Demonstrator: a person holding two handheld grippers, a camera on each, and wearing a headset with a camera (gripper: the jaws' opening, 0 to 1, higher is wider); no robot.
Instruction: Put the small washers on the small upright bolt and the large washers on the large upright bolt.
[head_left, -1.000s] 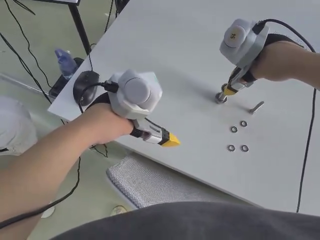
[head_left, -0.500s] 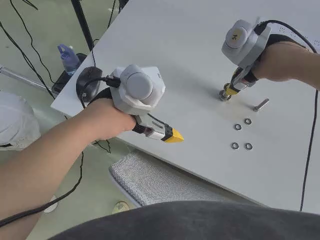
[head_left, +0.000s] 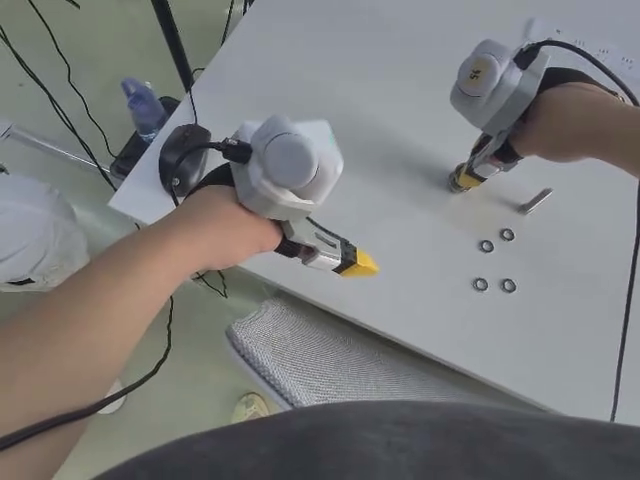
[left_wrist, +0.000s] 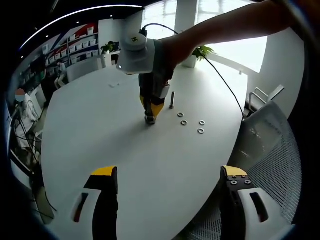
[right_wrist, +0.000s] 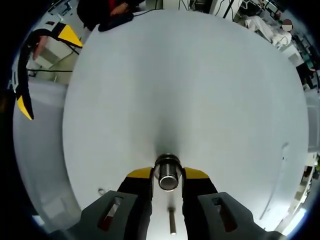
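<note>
Head view, entry 1, right gripper (head_left: 463, 181): what is it doing? (CLERK)

It is pointing down at the white table (head_left: 340, 90), with its jaws clamping the large bolt (right_wrist: 169, 174). In the right gripper view both yellow tips are pressing against the bolt's sides, and the bolt is standing upright on the tabletop. (CHECKER)

Entry 2, left gripper (head_left: 360, 264)? (CLERK)

It is hovering over the table's near edge, well apart from the work. In the left gripper view its jaws are standing wide apart, gripping nothing. (CHECKER)

Entry 3, remaining hardware? (CLERK)

The small bolt (head_left: 537, 201) is lying flat on the table near the right gripper, rather than standing upright. Four washers (head_left: 486, 246) are lying loose on the tabletop in two pairs, nearer the person than that bolt and apart from both bolts. I cannot tell which are large and which small. (CHECKER)
</note>
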